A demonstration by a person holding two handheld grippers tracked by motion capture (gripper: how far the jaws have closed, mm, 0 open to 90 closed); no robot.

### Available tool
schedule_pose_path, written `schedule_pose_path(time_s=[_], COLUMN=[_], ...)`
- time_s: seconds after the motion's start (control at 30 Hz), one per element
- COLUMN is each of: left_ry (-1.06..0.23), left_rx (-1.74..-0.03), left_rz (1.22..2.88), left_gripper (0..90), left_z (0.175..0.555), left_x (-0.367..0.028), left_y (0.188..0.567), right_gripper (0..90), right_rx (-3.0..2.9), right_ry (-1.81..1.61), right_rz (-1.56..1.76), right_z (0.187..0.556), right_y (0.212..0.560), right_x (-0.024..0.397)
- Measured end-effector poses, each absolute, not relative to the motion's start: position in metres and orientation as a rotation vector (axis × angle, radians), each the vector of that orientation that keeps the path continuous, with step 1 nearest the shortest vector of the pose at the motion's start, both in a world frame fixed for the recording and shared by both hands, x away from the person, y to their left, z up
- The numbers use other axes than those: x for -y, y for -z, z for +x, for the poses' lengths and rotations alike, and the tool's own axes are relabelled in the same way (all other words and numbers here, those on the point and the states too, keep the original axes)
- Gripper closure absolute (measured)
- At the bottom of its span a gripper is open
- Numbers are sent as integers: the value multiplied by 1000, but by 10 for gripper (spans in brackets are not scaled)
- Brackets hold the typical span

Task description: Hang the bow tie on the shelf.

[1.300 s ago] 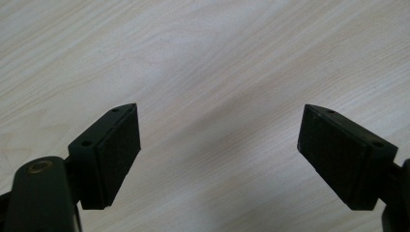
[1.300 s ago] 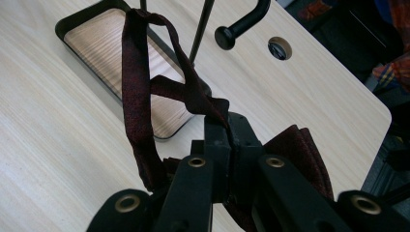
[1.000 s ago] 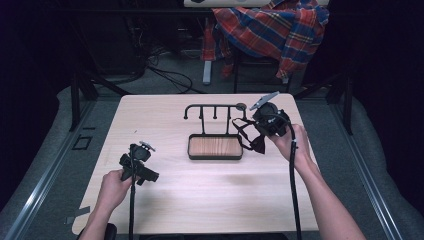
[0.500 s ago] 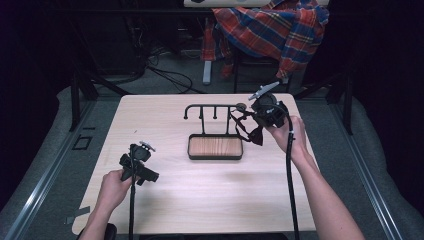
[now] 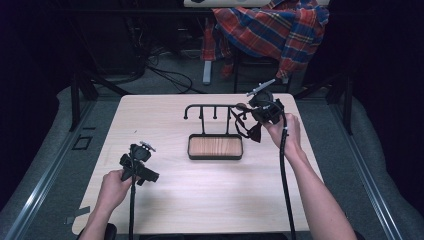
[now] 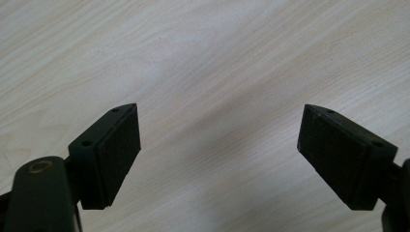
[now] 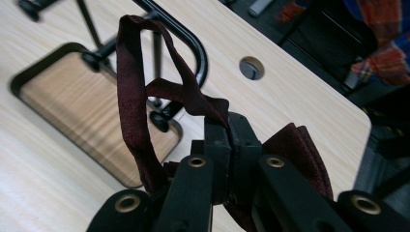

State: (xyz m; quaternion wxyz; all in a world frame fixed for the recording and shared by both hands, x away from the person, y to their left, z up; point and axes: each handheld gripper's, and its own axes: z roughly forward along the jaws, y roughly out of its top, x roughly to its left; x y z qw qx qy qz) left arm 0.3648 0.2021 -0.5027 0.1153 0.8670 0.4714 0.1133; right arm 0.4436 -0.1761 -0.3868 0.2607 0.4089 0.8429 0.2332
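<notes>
Fingers (image 7: 227, 145) of the right gripper (image 5: 260, 112) are pressed together on a dark red bow tie (image 7: 140, 106), pinching it near its knot. Its strap forms a narrow loop rising up and away from the fingers, while the pleated bow (image 7: 300, 154) bunches out beside and behind them. In the right gripper view the loop hangs just in front of the curved end of a black rack (image 7: 188, 43); whether cloth and rack touch cannot be told. In the high view the bow tie (image 5: 247, 127) hangs off the gripper above the desk (image 5: 210, 200), near the right end of the rack (image 5: 210, 107) and just beyond the right rear corner of its wood-lined base tray (image 5: 215, 146). The loop's long axis runs from the fingers toward the rack, roughly leftward across the desk.

Right hand (image 5: 285, 130) grips its tool raised above the desk's right rear part, forearm reaching in from the lower right, cable (image 5: 282, 185) trailing down along it. Left hand (image 5: 117, 185) holds the left gripper (image 5: 137, 162) low over the desk's left front area, well apart from the rack. Its fingers (image 6: 111, 150) stand wide apart with bare pale wood grain between them, holding nothing.

A plaid shirt (image 5: 270, 25) drapes over a chair beyond the desk.
</notes>
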Motion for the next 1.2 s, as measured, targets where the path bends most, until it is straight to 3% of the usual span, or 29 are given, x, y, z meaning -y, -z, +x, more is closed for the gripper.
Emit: schedule_pose_path(time_s=[1.2], left_ry=[-340], left_rx=[-1370], left_rz=[2548], left_gripper=[153], left_z=[365], left_x=[-201], left_y=[503], right_gripper=[866], right_rx=[-2326], right_ry=[-853], right_rz=[1492], right_z=[468], right_y=[444], right_x=[195])
